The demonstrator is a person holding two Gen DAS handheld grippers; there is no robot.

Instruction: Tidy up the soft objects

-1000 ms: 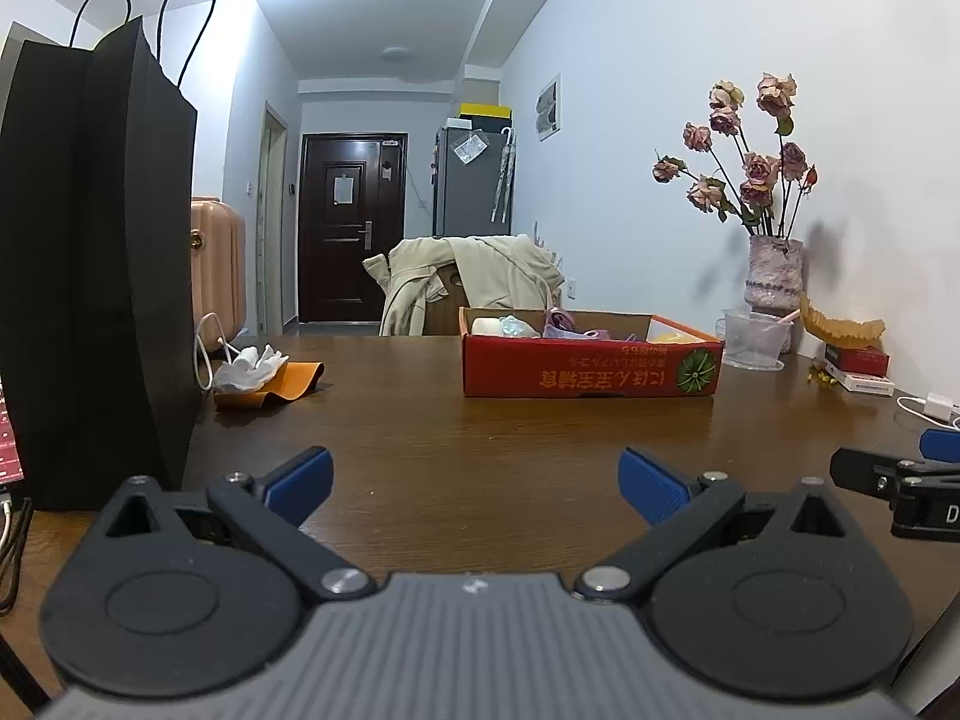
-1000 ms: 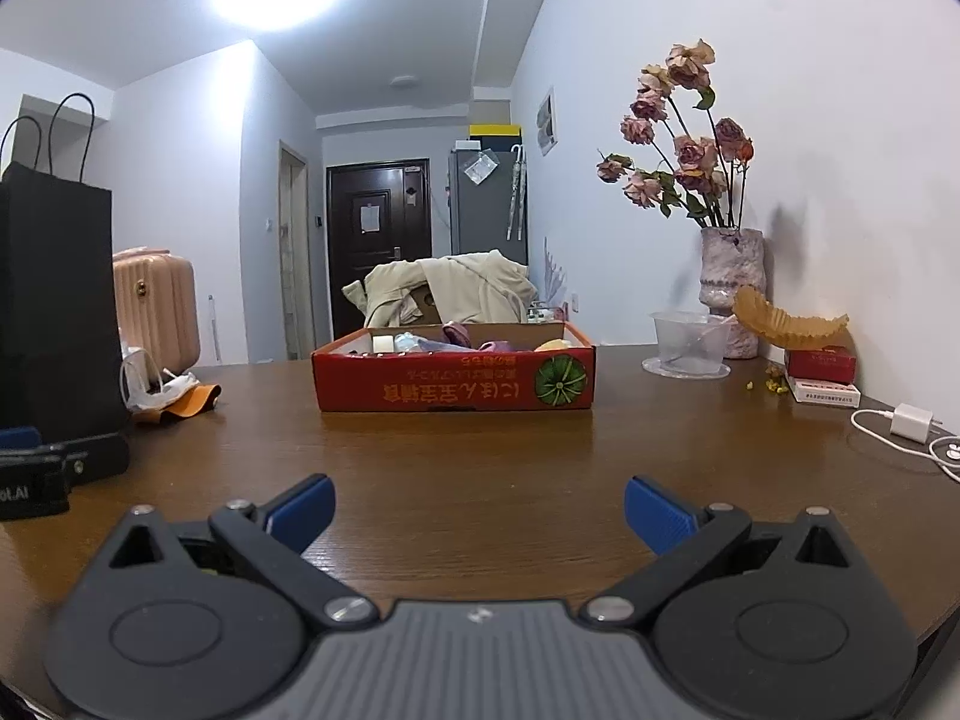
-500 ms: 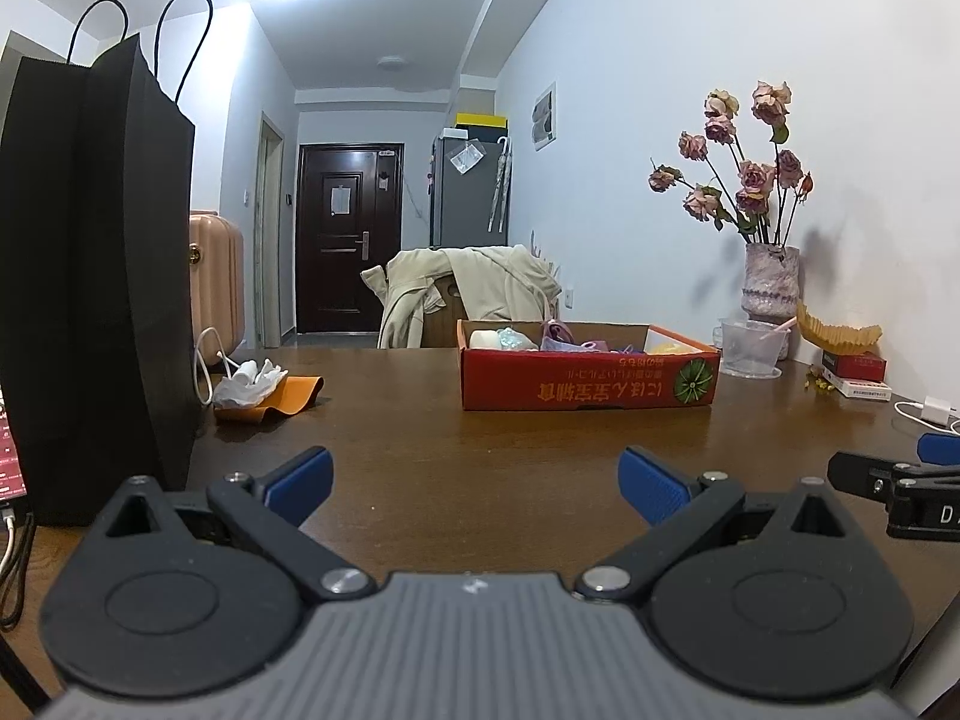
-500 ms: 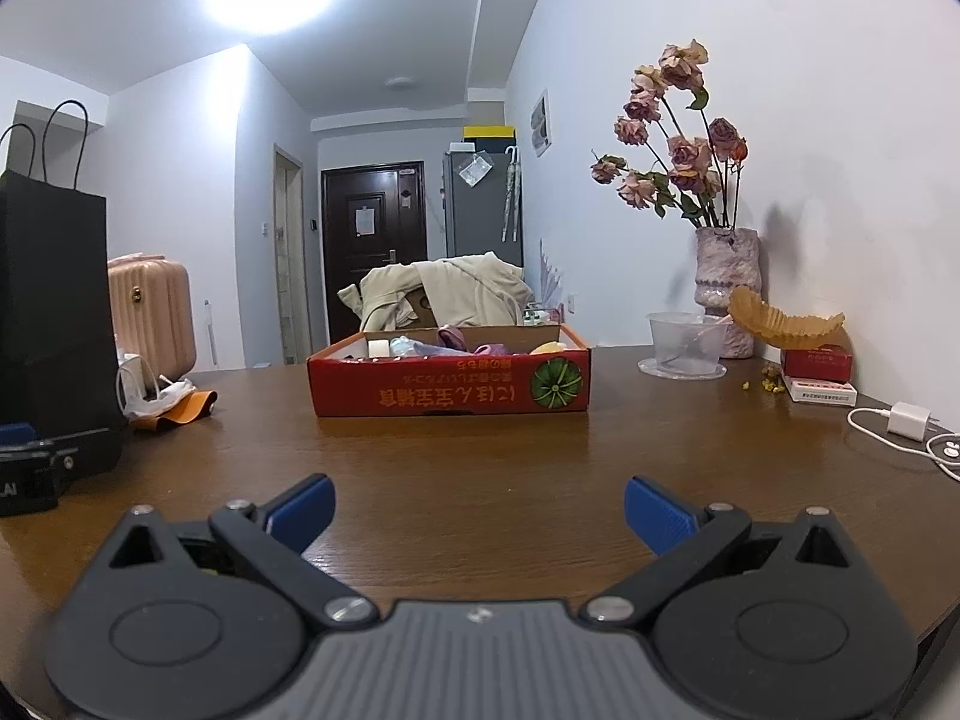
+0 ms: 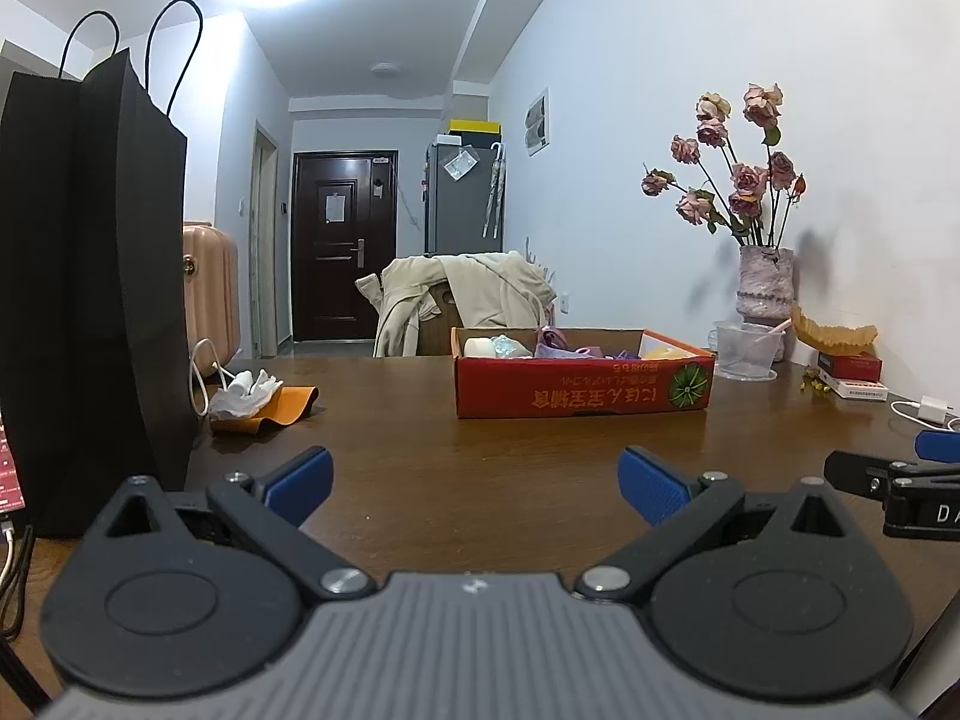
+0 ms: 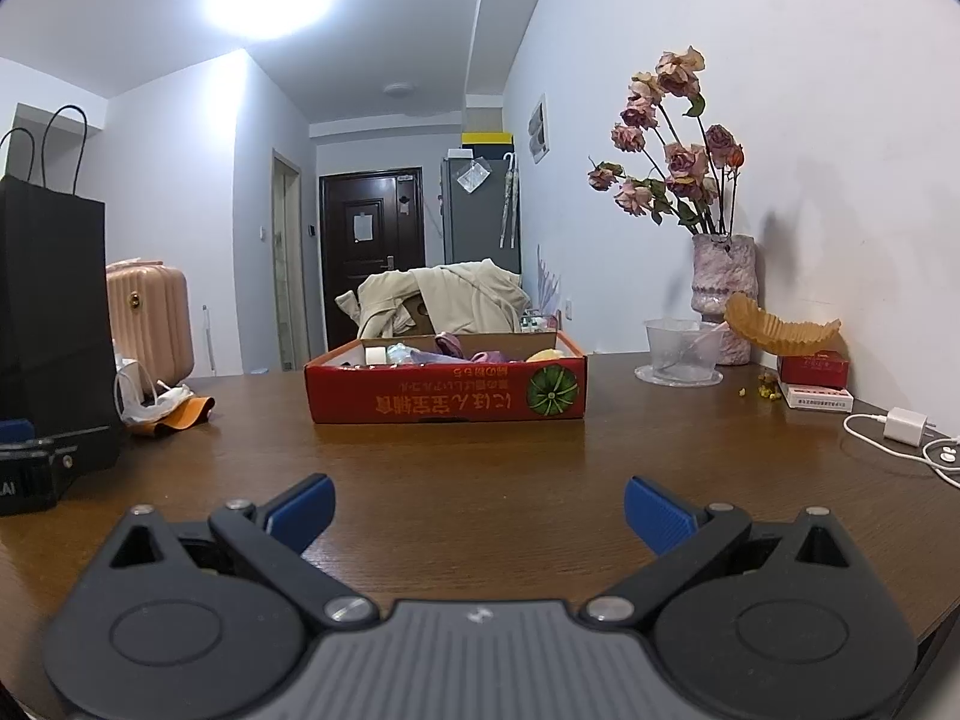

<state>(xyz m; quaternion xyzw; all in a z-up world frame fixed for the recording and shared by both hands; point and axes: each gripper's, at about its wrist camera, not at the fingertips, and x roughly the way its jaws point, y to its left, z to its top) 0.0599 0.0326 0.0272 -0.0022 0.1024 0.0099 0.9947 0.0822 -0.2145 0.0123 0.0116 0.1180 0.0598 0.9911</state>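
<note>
While both claws hang low over the brown bench [image 5: 480, 456], the red box [image 5: 585, 381] stands ahead of them near the middle of the bench, and it serves as the fixed mark for everything else. The left claw [image 5: 474, 483] has its blue-tipped fingers spread wide with nothing between them, only bare wood. The right claw [image 6: 477, 510] is spread just as wide and holds nothing either. In the left wrist view, the right claw's black tip shows at the right edge, level with the left claw and well short of the box.

Inside the box lie the soft things [image 6: 456, 351] (a purple cloth, something pale blue-green, a white roll and a yellow lump; the finer shapes are too small to tell). They sit below or just above the box rim.

Left of the box, near the bench edge, stands a tall black paper bag [image 5: 84, 300], and between the bag and the box lies a crumpled white wad on an orange sheet [image 5: 264, 405]. Right of the box stand a clear plastic cup [image 6: 681, 351] and, beyond it against the wall, a vase of dried roses [image 6: 720, 294]. Further right of the box a white charger [image 6: 906, 426] rests with its cable looped on the bench. Behind the box a beige coat [image 5: 468, 300] is draped over a chair.
</note>
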